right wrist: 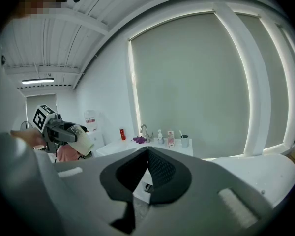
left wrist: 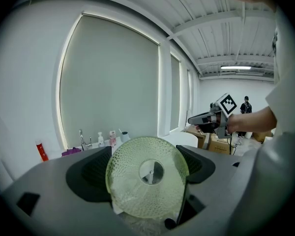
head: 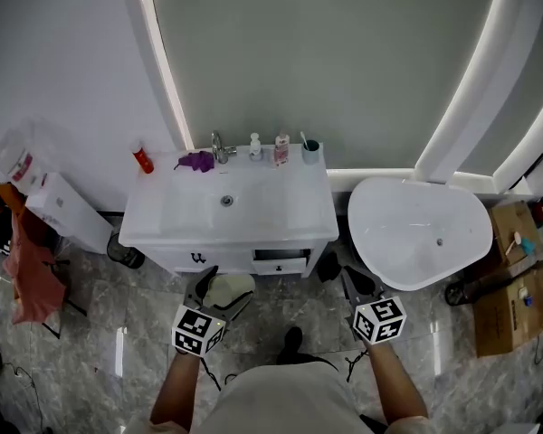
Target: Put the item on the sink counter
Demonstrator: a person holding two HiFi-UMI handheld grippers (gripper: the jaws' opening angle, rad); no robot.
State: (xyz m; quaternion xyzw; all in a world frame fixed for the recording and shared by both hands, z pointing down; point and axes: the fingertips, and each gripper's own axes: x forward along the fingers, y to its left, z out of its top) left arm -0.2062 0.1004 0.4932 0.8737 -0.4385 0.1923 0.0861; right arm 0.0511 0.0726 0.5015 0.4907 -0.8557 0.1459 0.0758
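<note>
Left gripper (head: pixel 219 285) pinches a pale green dimpled cup (left wrist: pixel 146 183) between its jaws, with the cup's round base facing that gripper's camera. The cup is held low in front of the cabinet, apart from the sink counter (head: pixel 285 208). Right gripper (head: pixel 355 285) has its jaws pressed together, with nothing between them.

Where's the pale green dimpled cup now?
The pale green dimpled cup is clamped in the left gripper, lower left in the head view, in front of the white sink vanity, not yet on its counter.
</note>
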